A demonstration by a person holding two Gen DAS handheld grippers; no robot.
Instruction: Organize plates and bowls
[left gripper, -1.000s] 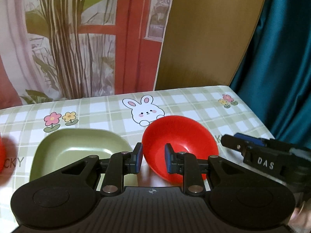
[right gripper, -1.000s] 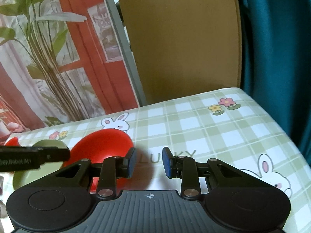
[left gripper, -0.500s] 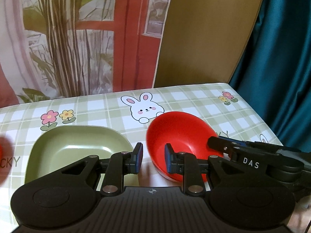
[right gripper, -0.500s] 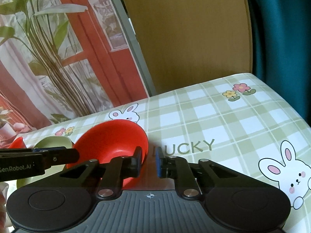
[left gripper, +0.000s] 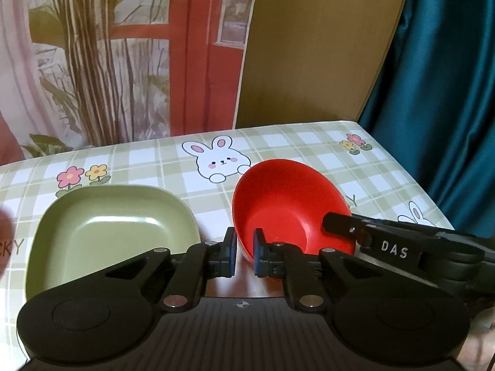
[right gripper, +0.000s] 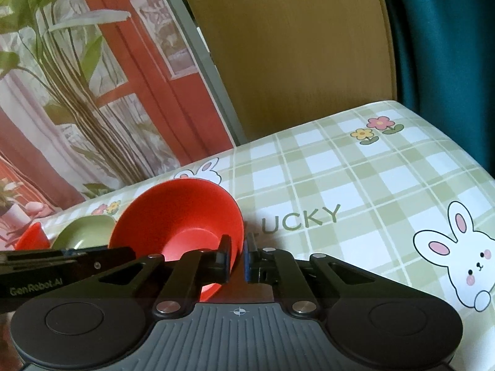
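Note:
A red bowl sits tilted on the checked tablecloth, its opening turned toward the left. My left gripper has its jaws closing tight on the bowl's near left rim, which lies between the pads. My right gripper is shut on the red bowl at its right rim, and its black fingers reach in from the right in the left wrist view. A green square plate lies flat just left of the bowl. In the right wrist view the left gripper enters from the left.
A second red dish stands at the far left beyond the green plate. The table carries a green plaid cloth with rabbits and flowers. A wooden panel, a printed backdrop and a teal curtain stand behind it.
My right gripper moved left to the red bowl and shut on its right rim. My left gripper narrowed onto the near rim. The bowl tipped up toward the left.

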